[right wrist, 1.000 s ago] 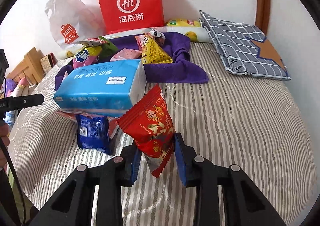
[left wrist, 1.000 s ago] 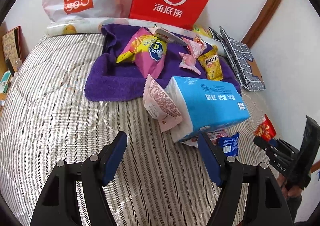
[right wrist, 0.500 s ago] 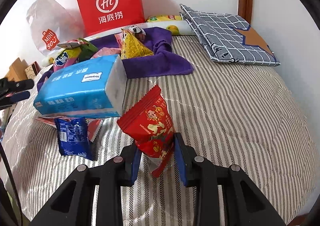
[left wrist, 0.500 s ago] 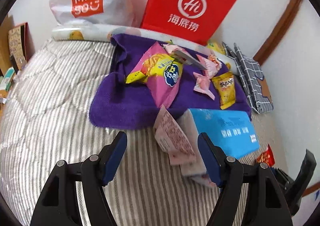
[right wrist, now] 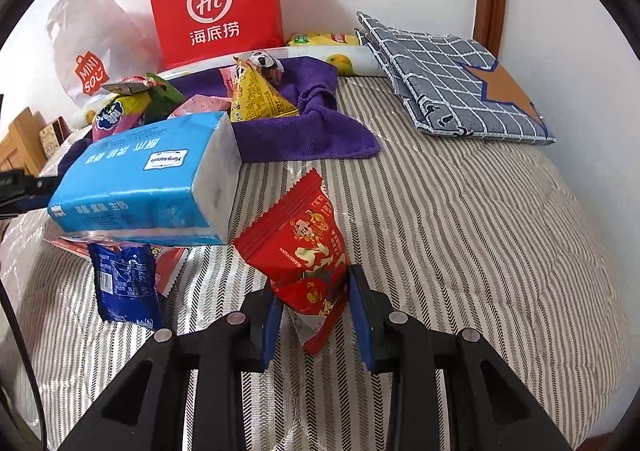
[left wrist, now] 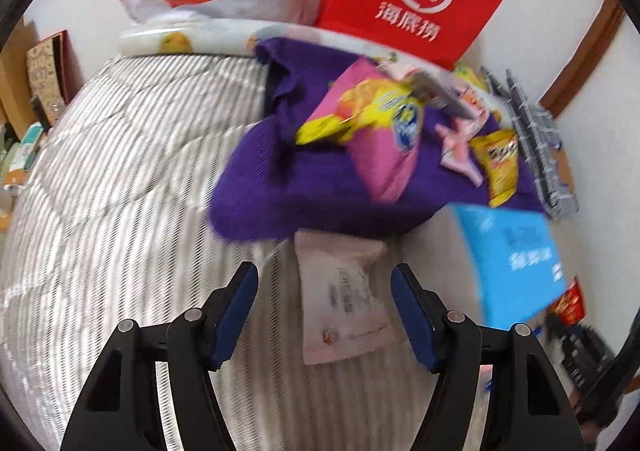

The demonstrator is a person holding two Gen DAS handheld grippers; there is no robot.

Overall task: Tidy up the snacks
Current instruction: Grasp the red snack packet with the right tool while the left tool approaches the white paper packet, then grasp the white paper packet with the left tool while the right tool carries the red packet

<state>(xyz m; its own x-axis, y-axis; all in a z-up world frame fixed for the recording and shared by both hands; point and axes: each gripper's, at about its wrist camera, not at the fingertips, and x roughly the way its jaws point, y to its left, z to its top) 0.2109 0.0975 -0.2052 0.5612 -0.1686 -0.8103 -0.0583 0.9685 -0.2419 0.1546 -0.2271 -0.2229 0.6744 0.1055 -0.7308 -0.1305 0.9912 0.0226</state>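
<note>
My right gripper (right wrist: 314,309) is shut on a red snack packet (right wrist: 304,247) and holds it above the striped bed. My left gripper (left wrist: 324,303) is open and empty, its fingers on either side of a pale pink snack packet (left wrist: 344,299) that leans against the blue tissue pack (left wrist: 516,259). A purple towel (left wrist: 304,187) behind it holds a large pink-and-yellow chip bag (left wrist: 376,123), a small pink packet (left wrist: 460,151) and a yellow packet (left wrist: 500,163). A dark blue packet (right wrist: 124,283) lies by the tissue pack (right wrist: 140,187).
A red paper bag (right wrist: 216,3) and a white plastic bag (right wrist: 92,47) stand against the wall behind the towel (right wrist: 304,135). A grey checked cloth (right wrist: 452,79) lies at the back right. Shelves stand left of the bed (left wrist: 100,171).
My left gripper has moved forward and right to the pale pink packet, which now stands between its open fingers. My right gripper has held the red packet and shifted slightly.
</note>
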